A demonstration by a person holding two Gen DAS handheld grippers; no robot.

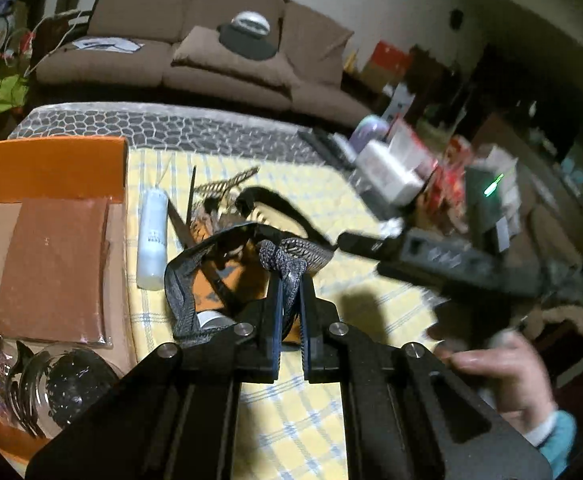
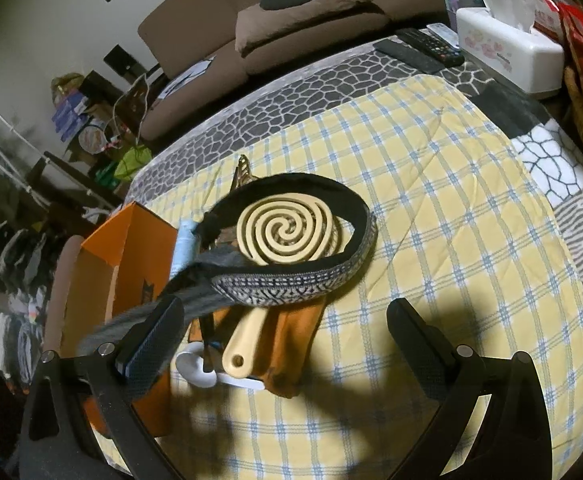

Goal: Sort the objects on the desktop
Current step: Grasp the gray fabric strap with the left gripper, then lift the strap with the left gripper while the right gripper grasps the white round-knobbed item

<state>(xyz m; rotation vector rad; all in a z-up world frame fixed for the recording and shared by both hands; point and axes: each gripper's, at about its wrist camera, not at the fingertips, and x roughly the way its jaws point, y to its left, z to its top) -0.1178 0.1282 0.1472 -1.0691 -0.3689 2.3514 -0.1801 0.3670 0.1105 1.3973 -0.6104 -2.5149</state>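
Observation:
A headband point(image 1: 283, 256), grey patterned outside and black inside, hangs lifted over the yellow checked cloth point(image 1: 371, 304). My left gripper point(image 1: 290, 284) is shut on its knotted grey part. In the right wrist view the headband point(image 2: 291, 292) loops above a cream spiral hairbrush point(image 2: 287, 228) that lies on an orange pouch point(image 2: 291, 344), and its grey end runs off past the left finger. My right gripper point(image 2: 283, 336) stands open just in front of the pile with nothing between its fingers. A white bottle point(image 1: 153, 236) lies beside the pile.
An orange box point(image 1: 51, 172) holding a brown notebook point(image 1: 55, 268) sits at the left, with a glass jar point(image 1: 67, 388) nearer. A white spoon point(image 2: 195, 368) lies by the brush handle. A tissue box point(image 2: 507, 52) and remotes point(image 2: 423, 48) stand at the far right. A hand point(image 1: 503, 376) holds the right gripper.

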